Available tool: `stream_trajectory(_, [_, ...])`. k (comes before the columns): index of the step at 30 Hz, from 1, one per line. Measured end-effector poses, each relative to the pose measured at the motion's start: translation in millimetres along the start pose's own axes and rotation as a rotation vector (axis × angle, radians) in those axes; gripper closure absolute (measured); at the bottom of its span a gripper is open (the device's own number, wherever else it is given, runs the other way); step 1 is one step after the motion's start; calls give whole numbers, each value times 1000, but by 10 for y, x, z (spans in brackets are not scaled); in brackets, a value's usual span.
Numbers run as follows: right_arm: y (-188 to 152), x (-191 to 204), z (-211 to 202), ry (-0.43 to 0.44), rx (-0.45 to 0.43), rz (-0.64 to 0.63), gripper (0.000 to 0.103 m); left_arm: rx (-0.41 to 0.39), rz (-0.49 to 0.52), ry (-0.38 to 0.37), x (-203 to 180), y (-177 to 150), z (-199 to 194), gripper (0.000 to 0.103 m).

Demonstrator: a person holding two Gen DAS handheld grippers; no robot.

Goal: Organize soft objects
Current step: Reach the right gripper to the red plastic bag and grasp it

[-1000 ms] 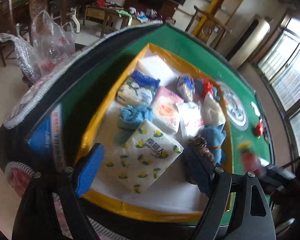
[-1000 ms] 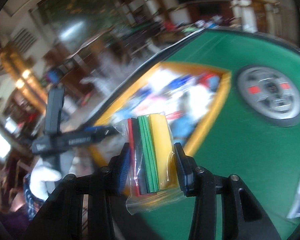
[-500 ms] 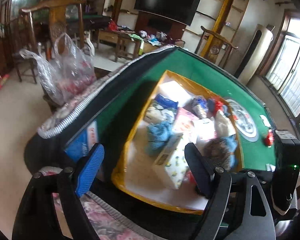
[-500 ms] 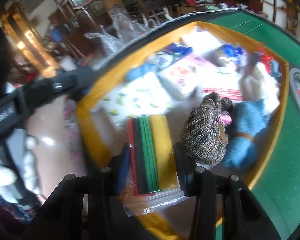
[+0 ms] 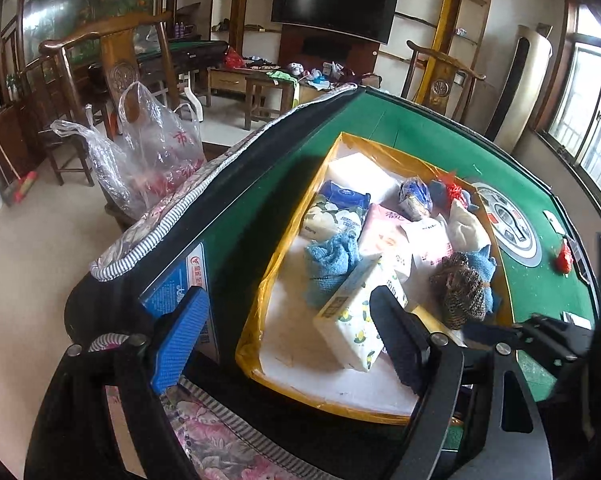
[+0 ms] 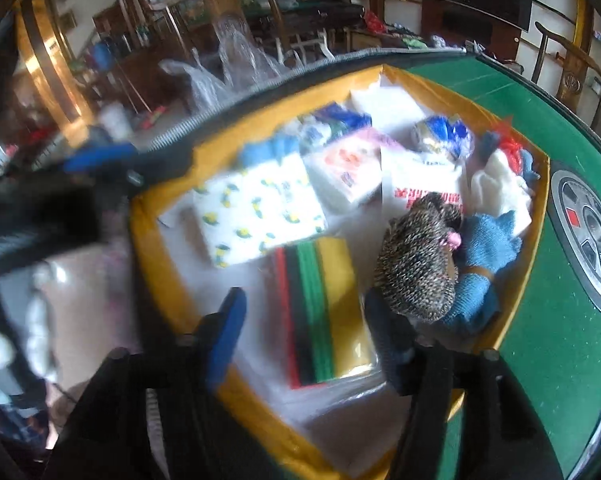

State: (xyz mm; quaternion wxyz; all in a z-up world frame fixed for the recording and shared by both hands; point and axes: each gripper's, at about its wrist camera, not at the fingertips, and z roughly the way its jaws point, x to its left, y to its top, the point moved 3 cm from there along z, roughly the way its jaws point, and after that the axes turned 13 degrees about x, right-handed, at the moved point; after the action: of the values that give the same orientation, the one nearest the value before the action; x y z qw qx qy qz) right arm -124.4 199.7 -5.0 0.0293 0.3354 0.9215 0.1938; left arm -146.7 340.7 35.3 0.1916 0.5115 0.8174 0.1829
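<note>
My left gripper [image 5: 284, 340] hangs spread and empty short of the yellow-rimmed bin [image 5: 256, 300]. My right gripper [image 6: 304, 328] has just been opening; the clear bag of red, green and yellow felt sheets [image 6: 324, 312] lies loose between its jaws, inside the bin among tissue packs. On the green table beyond, a small red item [image 5: 563, 258] looks still unsorted.

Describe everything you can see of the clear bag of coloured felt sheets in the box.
The bag of felt sheets is a clear plastic pouch holding a flat stack seen as stripes: red, black, green and yellow. It lies on the white floor of the yellow-rimmed box, near its front edge. Its far end tucks under the lemon-print tissue pack; the speckled knit item sits just beside it. The right gripper straddles it, jaws just opened, pads clear of the bag.
</note>
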Motion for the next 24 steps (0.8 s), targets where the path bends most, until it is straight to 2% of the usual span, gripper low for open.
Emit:
stream_trajectory(8, [-156,-172,-307,53,-66,43,42,4,28,30,-141,-23,-27,20])
stream_trajectory(13, [-385,-551,-516,70,-106,133,42,-1,56,40,-301,-33,-72,20])
stream_trajectory(15, [-509,-763,-611,55,-121,180,42,-8,77,16,-405,-43,-114,20])
stream_trajectory(20, [-876,-1631,-922,-22,-162,372,42,-19,153,-99,-719,-108,-205,19])
stream_trajectory(24, [-1290,-2619,-1318,-88,-239,637,42,13,203,-172,-996,-171,-187,19])
